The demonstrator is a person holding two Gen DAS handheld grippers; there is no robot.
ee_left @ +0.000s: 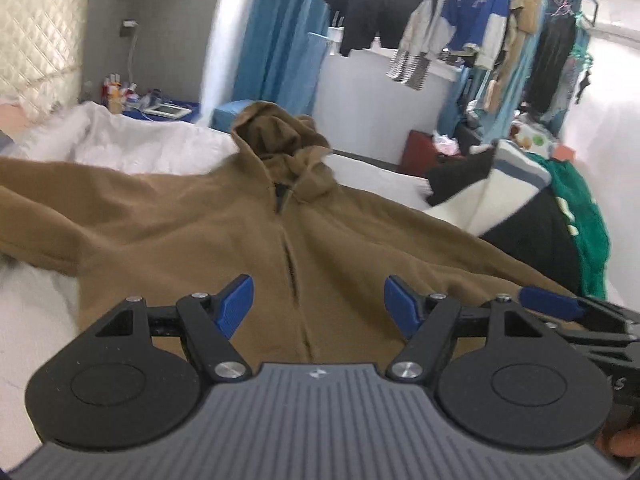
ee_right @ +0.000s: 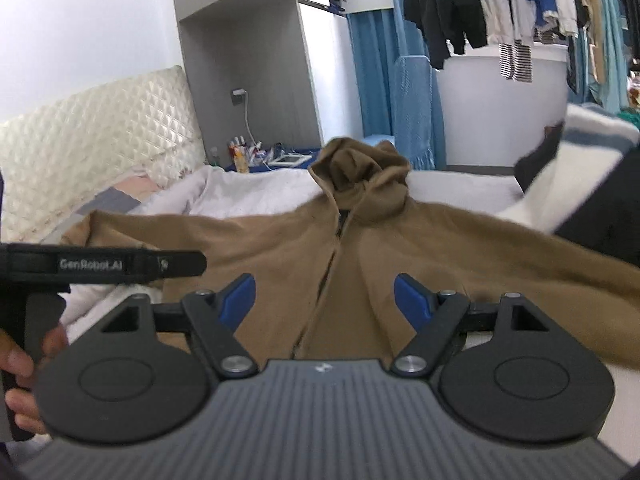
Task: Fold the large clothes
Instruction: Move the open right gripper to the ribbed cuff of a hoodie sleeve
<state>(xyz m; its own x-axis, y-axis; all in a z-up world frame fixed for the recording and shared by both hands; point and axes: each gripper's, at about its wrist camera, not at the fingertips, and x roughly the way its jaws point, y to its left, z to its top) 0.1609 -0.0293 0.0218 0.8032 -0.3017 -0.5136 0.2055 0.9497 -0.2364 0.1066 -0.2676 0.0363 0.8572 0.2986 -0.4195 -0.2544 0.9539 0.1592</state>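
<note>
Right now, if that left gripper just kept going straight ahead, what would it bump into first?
Most likely the brown hooded jacket spread on the bed. The left gripper points slightly downward with open, empty jaws, along the zipper. Exactly where it would land is hard to judge.

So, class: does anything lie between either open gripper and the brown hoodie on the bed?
Nothing visible does. The hoodie lies spread out directly beyond the left gripper and the right gripper, both empty.
</note>
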